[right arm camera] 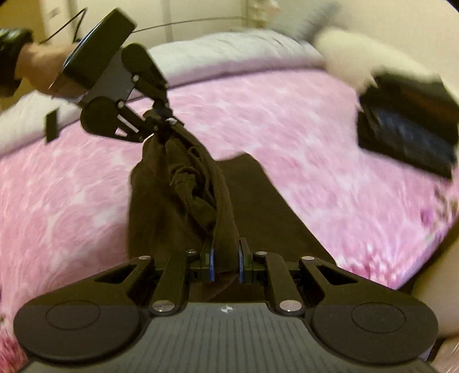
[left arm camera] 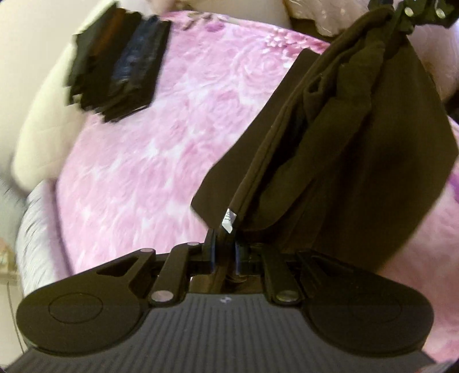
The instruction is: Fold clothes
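A dark brown garment hangs folded lengthwise between my two grippers, above a pink flowered bed cover. In the left wrist view my left gripper is shut on one end of it, beside a small white tag. My right gripper grips the bunched far end at the top right. In the right wrist view my right gripper is shut on the garment. The fabric runs up to my left gripper, which a hand holds. The lower layer trails onto the cover.
A stack of folded dark clothes lies on the bed cover, near a cream pillow. A pale grey bedding edge borders the cover. Open cover lies between the stack and the hanging garment.
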A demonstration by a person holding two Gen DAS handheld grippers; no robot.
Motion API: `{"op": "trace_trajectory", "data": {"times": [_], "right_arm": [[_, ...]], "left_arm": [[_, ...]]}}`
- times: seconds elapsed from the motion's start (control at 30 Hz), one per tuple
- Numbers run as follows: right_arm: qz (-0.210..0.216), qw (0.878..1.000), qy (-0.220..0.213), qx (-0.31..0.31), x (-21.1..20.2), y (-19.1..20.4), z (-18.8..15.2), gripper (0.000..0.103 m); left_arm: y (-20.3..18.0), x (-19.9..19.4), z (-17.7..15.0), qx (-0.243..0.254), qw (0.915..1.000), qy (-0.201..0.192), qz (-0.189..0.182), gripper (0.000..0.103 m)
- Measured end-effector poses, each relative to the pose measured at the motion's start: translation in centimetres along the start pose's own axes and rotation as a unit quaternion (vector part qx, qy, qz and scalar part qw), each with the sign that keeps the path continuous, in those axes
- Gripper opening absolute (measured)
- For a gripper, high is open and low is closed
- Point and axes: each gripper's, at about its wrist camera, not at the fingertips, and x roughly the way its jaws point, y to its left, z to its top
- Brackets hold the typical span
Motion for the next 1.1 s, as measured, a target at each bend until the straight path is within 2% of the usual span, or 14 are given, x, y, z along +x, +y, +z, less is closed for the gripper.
{"op": "trace_trajectory", "data": {"times": [0.17,0.3,0.4,0.5,0.53,0.6,0.67,0.73,0.83,0.87,0.93,1.0,1.1], "right_arm": [[0.027,0.995,0.043,0.087,4.1,-7.5,-1.0,0.014],[0.026,0.993,0.058,0.103,6.3,-9.6,-2.5,0.014],[0.029,0.989,0.062,0.13,7.2,-10.8,-3.1,0.014],[0.031,0.985,0.066,0.157,7.4,-11.5,-3.3,0.016],[0.031,0.984,0.068,0.164,7.5,-11.7,-3.3,0.017],[0.021,0.981,0.067,0.18,7.3,-12.2,-3.3,0.024],[0.01,0.978,0.061,0.201,6.9,-12.8,-3.3,0.026],[0.006,0.974,0.057,0.22,6.7,-13.5,-3.3,0.028],[0.008,0.972,0.062,0.228,7.3,-14.0,-3.3,0.029],[0.01,0.971,0.064,0.229,7.4,-14.0,-3.3,0.028],[0.012,0.971,0.068,0.231,7.8,-14.1,-3.2,0.026],[0.003,0.971,0.069,0.229,8.0,-13.9,-3.3,0.015],[-0.012,0.972,0.069,0.222,8.2,-13.7,-3.2,0.008]], "left_arm": [[2.2,8.1,3.3,0.029,0.9974,0.018,-0.063,0.01],[2.7,11.9,4.0,0.028,0.9952,0.027,-0.09,0.01],[3.1,12.9,4.0,0.005,0.9946,0.025,-0.1,0.011],[4.5,13.2,3.5,-0.062,0.9914,0.019,-0.114,0.019],[5.3,13.2,2.9,-0.099,0.9881,0.017,-0.116,0.027],[7.0,12.8,1.5,-0.166,0.9798,0.015,-0.11,0.034],[8.6,12.1,-0.4,-0.231,0.9682,0.014,-0.096,0.033],[9.7,11.2,-2.5,-0.297,0.9497,0.005,-0.098,0.031],[10.1,10.5,-4.3,-0.364,0.9244,-0.012,-0.114,0.031],[9.9,10.5,-4.6,-0.376,0.9188,-0.014,-0.119,0.031],[9.5,10.9,-4.8,-0.383,0.9159,-0.008,-0.119,0.031],[9.3,11.7,-4.7,-0.388,0.9141,-0.003,-0.117,0.031],[9.6,13.1,-4.6,-0.407,0.9078,0.0,-0.102,0.022]]}}
